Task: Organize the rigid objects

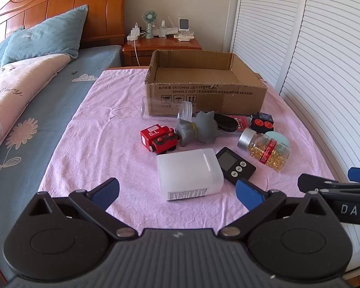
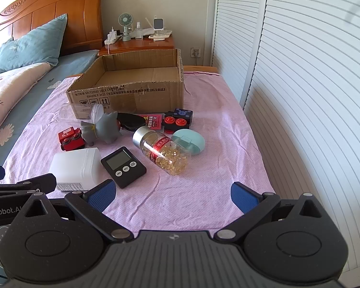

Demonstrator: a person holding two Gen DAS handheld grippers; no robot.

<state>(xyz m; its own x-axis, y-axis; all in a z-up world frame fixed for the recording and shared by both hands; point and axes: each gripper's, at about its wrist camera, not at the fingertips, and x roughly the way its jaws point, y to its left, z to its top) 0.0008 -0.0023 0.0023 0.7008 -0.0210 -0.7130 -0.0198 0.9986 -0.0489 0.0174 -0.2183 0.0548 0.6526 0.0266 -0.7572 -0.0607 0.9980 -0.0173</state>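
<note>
An open, empty cardboard box [image 1: 204, 96] [image 2: 132, 93] stands at the far end of a pink cloth. In front of it lie a white plastic container [image 1: 189, 172] [image 2: 76, 168], a black digital timer [image 1: 235, 165] [image 2: 123, 166], a capsule bottle [image 1: 264, 150] [image 2: 163, 152], a red toy train [image 1: 159, 139] [image 2: 70, 140], a grey animal figure [image 1: 196, 129] [image 2: 102, 129], a clear jar [image 1: 166, 108] [image 2: 84, 112], a black toy block [image 1: 261, 122] [image 2: 178, 120] and a teal case [image 2: 189, 141]. My left gripper [image 1: 177, 193] is open just before the white container. My right gripper [image 2: 172, 196] is open over bare cloth.
The pink cloth [image 1: 103, 129] covers a table beside a bed [image 1: 31, 110] on the left. White louvred doors [image 2: 300, 96] run along the right. A wooden nightstand [image 1: 163, 45] with a fan and chargers stands behind the box.
</note>
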